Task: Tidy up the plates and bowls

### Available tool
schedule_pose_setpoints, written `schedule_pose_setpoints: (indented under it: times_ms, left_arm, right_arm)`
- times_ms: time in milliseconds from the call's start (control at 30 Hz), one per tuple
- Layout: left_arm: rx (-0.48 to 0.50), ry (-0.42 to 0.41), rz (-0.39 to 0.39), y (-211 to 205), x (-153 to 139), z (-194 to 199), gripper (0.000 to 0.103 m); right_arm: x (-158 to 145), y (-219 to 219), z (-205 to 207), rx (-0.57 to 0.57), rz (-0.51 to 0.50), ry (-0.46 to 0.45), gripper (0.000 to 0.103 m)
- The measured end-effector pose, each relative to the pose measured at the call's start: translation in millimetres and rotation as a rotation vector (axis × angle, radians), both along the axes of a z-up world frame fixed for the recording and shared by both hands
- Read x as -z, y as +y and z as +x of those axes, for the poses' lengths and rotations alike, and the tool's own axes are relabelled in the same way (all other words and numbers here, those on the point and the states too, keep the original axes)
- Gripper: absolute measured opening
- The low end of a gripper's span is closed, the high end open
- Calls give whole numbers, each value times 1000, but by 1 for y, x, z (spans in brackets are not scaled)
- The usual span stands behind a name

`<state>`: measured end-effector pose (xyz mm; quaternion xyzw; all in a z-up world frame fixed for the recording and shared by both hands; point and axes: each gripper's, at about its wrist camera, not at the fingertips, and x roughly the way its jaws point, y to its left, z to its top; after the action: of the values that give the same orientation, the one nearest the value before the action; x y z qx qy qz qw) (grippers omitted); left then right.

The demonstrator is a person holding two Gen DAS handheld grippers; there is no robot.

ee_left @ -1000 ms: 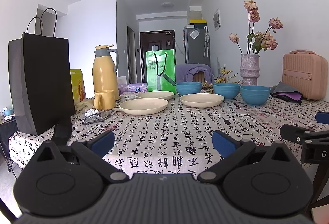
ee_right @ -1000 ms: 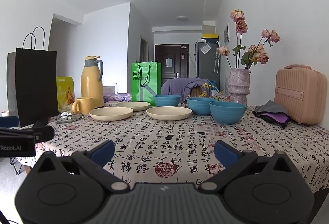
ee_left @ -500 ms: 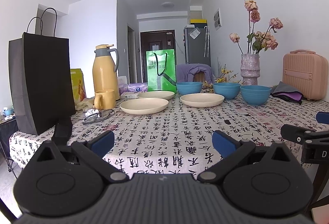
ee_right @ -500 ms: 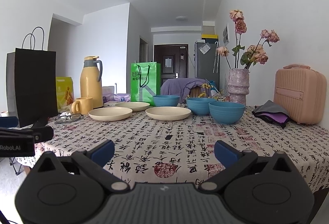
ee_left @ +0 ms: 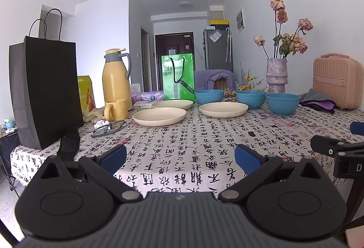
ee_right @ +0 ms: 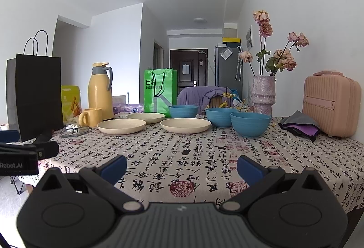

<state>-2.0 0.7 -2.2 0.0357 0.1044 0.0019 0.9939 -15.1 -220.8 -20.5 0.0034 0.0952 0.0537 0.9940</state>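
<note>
Both tongs hang spread and empty at the near edge of the tabletop.

Left tongs and right tongs hold nothing between their blue pads, and all the dishes sit well ahead of them. Ahead of the left tongs lie three cream plates: one ahead and left, one behind it, one ahead and right. Three blue bowls stand beyond and to the right: the farthest, the middle one, and the nearest, which lies straight ahead of the right tongs. Far left stand a yellow mug, a yellow thermos and a black paper bag.
</note>
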Motion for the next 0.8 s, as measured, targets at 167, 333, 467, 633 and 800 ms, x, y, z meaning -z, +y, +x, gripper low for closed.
schedule_pose_setpoints:
  times_ms: [167,333,467,633,800]
  left_arm:
    - [-4,-5,-1,-3,-3,3,103]
    - [-19,5,-16,-5,-7,13,103]
    - [-28,11,-17,-6,-10,22,103]
    - [-25,17,-14,-10,-14,36,103]
    - [-19,32,-4,-15,-16,54,103]
  right_arm:
    - [-2,-1,4,-2,-1,-9,103]
    - [-7,-4,15,4,3,-12,103]
    - [-9,-5,23,0,10,-11,103]
    - [-11,-6,36,2,13,-4,103]
    - [-11,-10,54,15,21,14,103]
